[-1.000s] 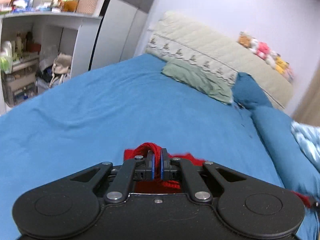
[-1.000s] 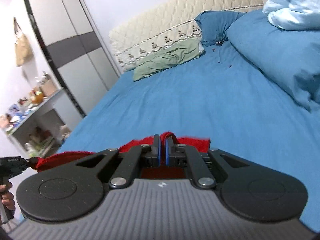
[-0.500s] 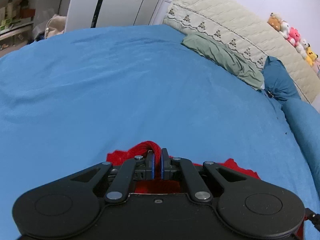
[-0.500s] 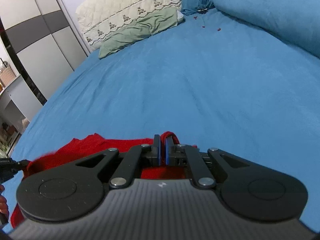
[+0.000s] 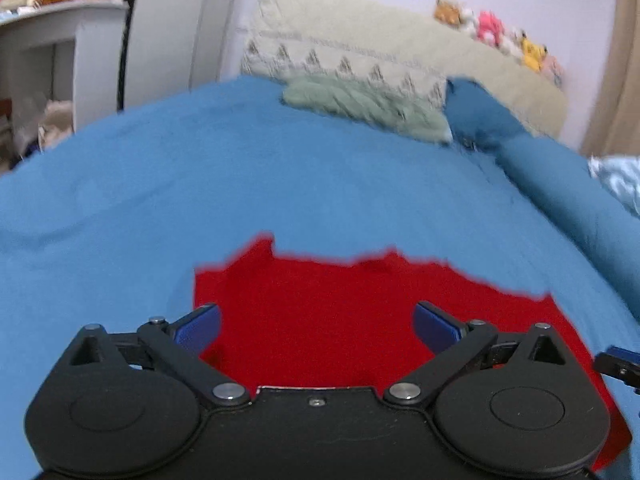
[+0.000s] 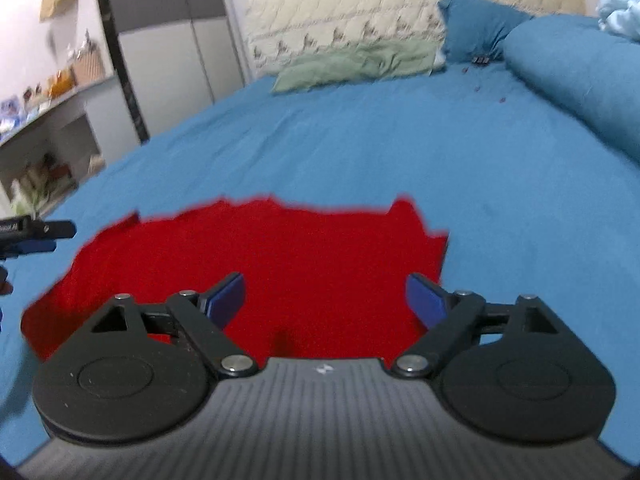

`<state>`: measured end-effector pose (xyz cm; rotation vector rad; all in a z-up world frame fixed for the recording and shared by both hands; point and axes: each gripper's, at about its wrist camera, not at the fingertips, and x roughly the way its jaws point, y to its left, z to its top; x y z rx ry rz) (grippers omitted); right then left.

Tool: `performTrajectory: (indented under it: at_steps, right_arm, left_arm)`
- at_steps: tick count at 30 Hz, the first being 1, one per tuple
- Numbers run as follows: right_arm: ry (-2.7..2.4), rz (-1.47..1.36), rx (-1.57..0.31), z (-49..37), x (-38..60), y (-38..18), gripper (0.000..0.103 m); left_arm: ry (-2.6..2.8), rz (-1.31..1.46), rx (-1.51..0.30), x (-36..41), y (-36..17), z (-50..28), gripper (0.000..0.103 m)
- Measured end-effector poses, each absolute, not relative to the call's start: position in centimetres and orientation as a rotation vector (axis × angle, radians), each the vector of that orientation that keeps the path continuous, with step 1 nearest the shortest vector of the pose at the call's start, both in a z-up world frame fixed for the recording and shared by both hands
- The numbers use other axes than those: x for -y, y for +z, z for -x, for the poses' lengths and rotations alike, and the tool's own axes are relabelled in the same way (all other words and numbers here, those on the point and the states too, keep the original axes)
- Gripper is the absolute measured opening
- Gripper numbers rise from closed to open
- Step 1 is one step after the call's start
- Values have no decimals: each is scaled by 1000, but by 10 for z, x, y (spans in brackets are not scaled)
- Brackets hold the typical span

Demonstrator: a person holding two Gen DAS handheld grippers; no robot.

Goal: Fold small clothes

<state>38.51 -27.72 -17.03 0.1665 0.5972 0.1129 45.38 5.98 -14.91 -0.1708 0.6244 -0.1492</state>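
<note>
A small red garment (image 5: 332, 308) lies spread flat on the blue bedsheet (image 5: 200, 184), seen also as the red garment (image 6: 280, 256) in the right wrist view. My left gripper (image 5: 318, 328) hovers over its left part, jaws opening wide, blue pads apart and pressing on nothing. My right gripper (image 6: 326, 300) hovers over its right part, jaws likewise opening, nothing pinched. The right gripper's tip (image 5: 616, 364) shows at the right edge of the left view; the left gripper's tip (image 6: 36, 232) shows at the left edge of the right view.
A green pillow (image 5: 368, 108) and a dark blue pillow (image 5: 480, 116) lie at a beige quilted headboard (image 5: 360, 40) with plush toys (image 5: 496, 32) on top. A blue duvet roll (image 6: 576, 76) runs along the right. A wardrobe (image 6: 168, 40) and shelves (image 5: 48, 48) stand left.
Both grippers came down toward the bed and went from shut on bunches of the red cloth to wide open. The garment now lies flat on the sheet.
</note>
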Motion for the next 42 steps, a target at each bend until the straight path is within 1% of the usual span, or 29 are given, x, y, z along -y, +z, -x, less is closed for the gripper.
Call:
performTrajectory:
  at_steps: [3, 6, 11, 16, 21, 24, 29, 34, 35, 38, 40, 41, 42]
  right_arm:
    - [78, -199, -666, -385, 279, -192, 103]
    - [27, -252, -692, -387, 290, -205, 103]
    - [13, -265, -682, -384, 286, -199, 103]
    - [27, -310, -632, -370, 291, -160, 103]
    - [14, -183, -613, -343, 294, -112, 103]
    - [-2, -145, -640, -332, 297, -99, 103]
    - [-20, -81, -722, -324, 296, -117, 102]
    - [-42, -143, -787, -322, 303, -158, 100]
    - [-48, -157, -795, -323, 303, -167, 98]
    - [-52, -199, -814, -328, 302, -189, 87]
    - [-67, -213, -789, -329, 300, -198, 87]
    - [-70, -212, -769, -328, 298, -200, 85]
    - [-72, -210, -758, -329, 295, -201, 77]
  left_arm:
    - [-122, 100, -688, -56, -169, -452, 103]
    - [-110, 61, -775, -57, -185, -458, 103]
    - [-82, 29, -793, -49, -183, -457, 103]
    - [-92, 48, -778, -42, -151, -448, 103]
    - [-139, -1, -749, -17, -113, -435, 103]
    - [-175, -4, -747, -2, -104, -430, 103]
    - [-190, -37, -767, 20, -118, -436, 103]
    - [-192, -79, -808, 30, -141, -439, 103]
    - [-191, -89, -816, 31, -145, -439, 103]
    - [-178, -116, -838, 29, -159, -441, 103]
    - [-161, -127, -852, 27, -168, -444, 103]
    - [-156, -132, -859, 26, -172, -446, 103]
    - [-150, -138, -865, 25, -176, -447, 103]
